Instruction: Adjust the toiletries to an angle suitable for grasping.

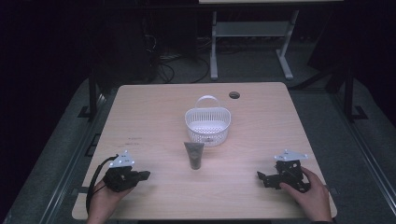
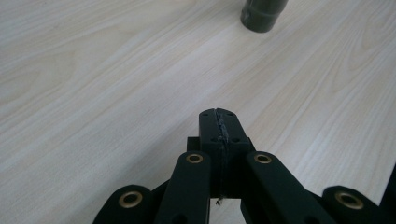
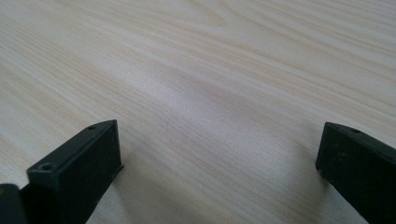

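Note:
A dark grey tube point(image 1: 194, 155) lies on the light wooden table point(image 1: 154, 116), just in front of a white perforated basket point(image 1: 208, 125) with a handle. My left gripper point(image 1: 145, 175) sits near the front left, held by a hand, its jaws pressed together with nothing between them. In the left gripper view the shut gripper point(image 2: 218, 116) points toward the tube's cap end point(image 2: 263, 14) at the top edge. My right gripper point(image 1: 259, 176) rests at the front right in the other hand. Its fingers point(image 3: 81, 163) stand far apart over bare wood in the right gripper view.
A round cable hole point(image 1: 234, 95) is in the table's far right part. Behind the table stands a white desk frame point(image 1: 250, 37) on a dark floor. The table's front edge runs close under both hands.

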Tool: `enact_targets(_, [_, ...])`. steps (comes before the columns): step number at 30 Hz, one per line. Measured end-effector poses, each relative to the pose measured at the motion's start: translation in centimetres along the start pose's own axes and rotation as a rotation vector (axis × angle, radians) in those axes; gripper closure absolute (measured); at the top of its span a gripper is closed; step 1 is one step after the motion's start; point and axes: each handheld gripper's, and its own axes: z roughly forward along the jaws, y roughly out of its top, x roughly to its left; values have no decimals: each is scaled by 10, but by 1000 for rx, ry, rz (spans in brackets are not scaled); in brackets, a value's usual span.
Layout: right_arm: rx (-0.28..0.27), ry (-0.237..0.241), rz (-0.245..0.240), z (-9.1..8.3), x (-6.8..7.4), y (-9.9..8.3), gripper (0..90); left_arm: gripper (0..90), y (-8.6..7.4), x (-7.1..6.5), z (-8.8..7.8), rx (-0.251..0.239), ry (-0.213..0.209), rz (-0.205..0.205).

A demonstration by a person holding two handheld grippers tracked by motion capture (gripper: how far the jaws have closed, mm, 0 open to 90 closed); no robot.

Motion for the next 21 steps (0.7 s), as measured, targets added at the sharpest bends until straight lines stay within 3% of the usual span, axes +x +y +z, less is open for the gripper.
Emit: enact_targets(21, [0, 0, 0, 0, 0, 0, 0, 898, 31, -10, 0, 5, -50, 41])
